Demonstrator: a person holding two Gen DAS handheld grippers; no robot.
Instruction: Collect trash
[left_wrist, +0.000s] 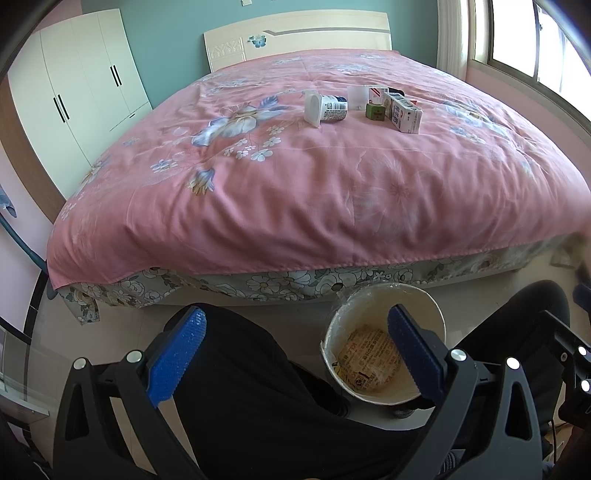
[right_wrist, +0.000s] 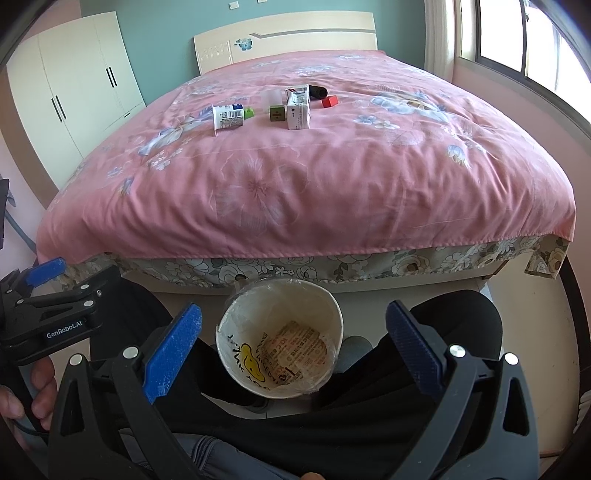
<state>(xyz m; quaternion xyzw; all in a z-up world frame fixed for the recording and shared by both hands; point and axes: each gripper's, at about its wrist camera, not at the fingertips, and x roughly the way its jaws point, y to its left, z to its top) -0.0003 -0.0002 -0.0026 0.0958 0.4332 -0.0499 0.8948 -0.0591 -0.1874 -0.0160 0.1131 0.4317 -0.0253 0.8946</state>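
- On the pink floral bedspread (right_wrist: 295, 177), toward the headboard, lies a loose cluster of trash.
- Yogurt cup (right_wrist: 227, 117): white, on its side, barcode label facing up, mouth toward the left in the right wrist view; a small bright green block (right_wrist: 249, 112) sits just beside its base.
- Milk carton (right_wrist: 298, 113): white with print, standing upright near the middle of the cluster; a second small carton with red print (right_wrist: 297, 89) stands just behind it.
- Olive-green cube (right_wrist: 277, 113): just left of the milk carton, apart from the yogurt cup.
- Red block (right_wrist: 329, 101) and a dark cylindrical item (right_wrist: 318, 90): right of the cartons; the dark item is too small to identify.
- Translucent pale piece (right_wrist: 270, 97): behind the olive cube; nature unclear.
- Paper bucket (right_wrist: 280, 332): cream-coloured, lined with clear film, standing on the floor at the foot of the bed between the person's dark-trousered legs; printed paper lies at its bottom.
- Left gripper (left_wrist: 295, 347): low over the person's lap, pointing at the bed; jaws released, spread wide, holding nothing; its right blue pad (left_wrist: 410, 347) overlaps the bucket rim in view.
- Right gripper (right_wrist: 295, 343): low and level, aimed at the bed, bucket framed between its blue pads (right_wrist: 173, 350); jaws released, empty.
- A hand (right_wrist: 22, 398) grips the left tool's handle at the left edge of the right wrist view.
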